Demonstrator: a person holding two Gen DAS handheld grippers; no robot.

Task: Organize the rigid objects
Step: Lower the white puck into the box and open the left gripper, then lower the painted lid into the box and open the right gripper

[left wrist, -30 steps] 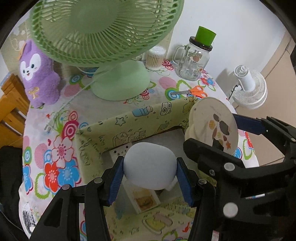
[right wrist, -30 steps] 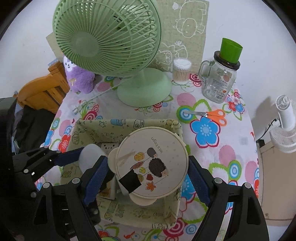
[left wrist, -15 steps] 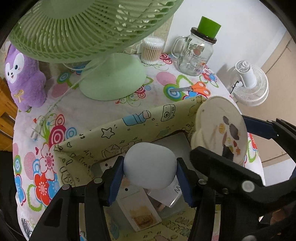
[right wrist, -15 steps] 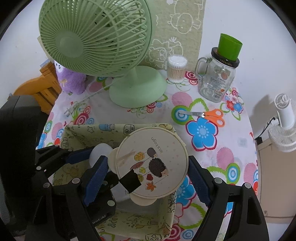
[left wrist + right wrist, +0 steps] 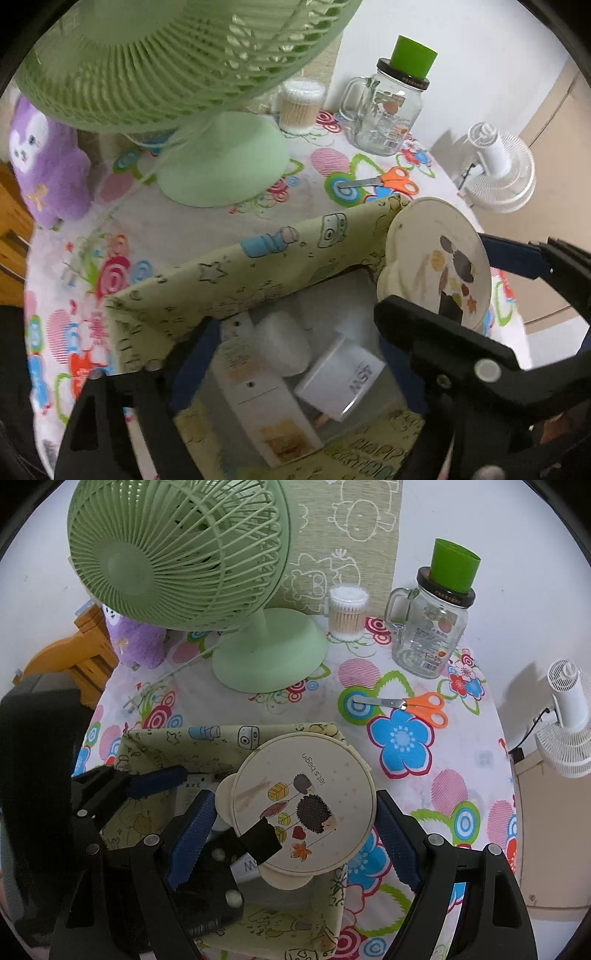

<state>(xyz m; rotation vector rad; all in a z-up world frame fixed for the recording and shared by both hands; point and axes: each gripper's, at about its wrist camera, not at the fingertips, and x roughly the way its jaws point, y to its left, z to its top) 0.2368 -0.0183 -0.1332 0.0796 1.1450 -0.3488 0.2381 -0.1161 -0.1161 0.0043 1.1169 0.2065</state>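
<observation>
My left gripper (image 5: 291,343) hangs over the pale green fabric box (image 5: 258,273), its jaws opening. A white rounded object (image 5: 282,343) lies loose on the box floor between them, and no pad touches it. It rests against a white carton (image 5: 340,376) and a flat printed pack (image 5: 258,402). My right gripper (image 5: 295,819) is shut on a round cream container with a hedgehog lid (image 5: 303,808). It holds the container above the box's right side, near the rim (image 5: 155,738). My left gripper's right finger is hidden behind the right gripper's black body.
On the flowered tablecloth behind the box stand a green desk fan (image 5: 177,554), a cotton swab tub (image 5: 347,613) and a glass mug jar with a green cup on top (image 5: 428,635). Orange scissors (image 5: 413,705) lie right of the fan base. A purple plush (image 5: 133,642) and a wooden chair (image 5: 74,657) are at the left.
My left gripper's jaws have spread and let go of the white rounded object, which now lies in the box. The right gripper still holds the round container in the same place.
</observation>
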